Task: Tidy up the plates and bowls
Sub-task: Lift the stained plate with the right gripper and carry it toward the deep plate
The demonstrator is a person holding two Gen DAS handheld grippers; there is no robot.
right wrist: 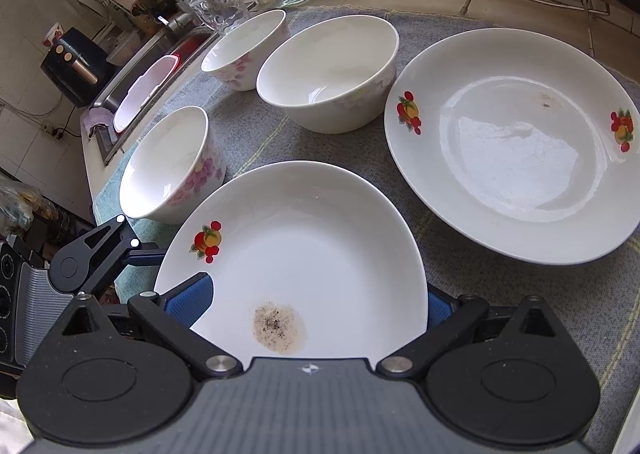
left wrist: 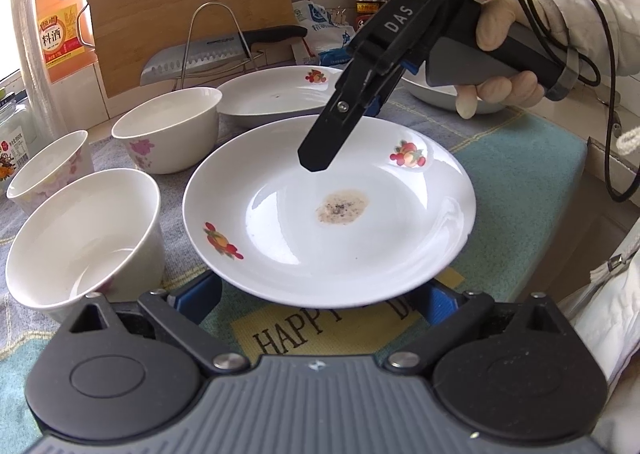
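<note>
**Both my grippers are at the stained plate**

From my left wrist: my left gripper (left wrist: 316, 296) has its fingers spread wide. The stained plate (left wrist: 360, 246) lies straight ahead of them, and its near rim covers both my fingertips. I cannot tell if the tips touch it from below. The plate rests on the cloth mat (left wrist: 520, 173). To the left of my left finger stands the near bowl (left wrist: 80, 230), and beyond it the outer bowl (left wrist: 44, 169) and the big bowl (left wrist: 172, 125). Behind the stained plate, further from my fingers, lies the second plate (left wrist: 272, 93). My right gripper (left wrist: 316, 161) comes from the upper right and points down over the far half of the stained plate. I see it from the side here, so this view does not show its opening. My gloved right hand (left wrist: 500, 53) holds its handle.

From my right wrist: my right gripper (right wrist: 316, 300) has its fingers spread wide apart, and the stained plate (right wrist: 320, 246) sits between them, its brown spot near the camera. I cannot tell if the pads touch it. My left gripper (right wrist: 132, 250) reaches the plate's rim from the left. Ahead and to the right of my fingers is the second plate (right wrist: 520, 157). The big bowl (right wrist: 332, 69) is just beside it, the outer bowl (right wrist: 244, 49) further left, and the near bowl (right wrist: 168, 165) close to my left finger.
</note>
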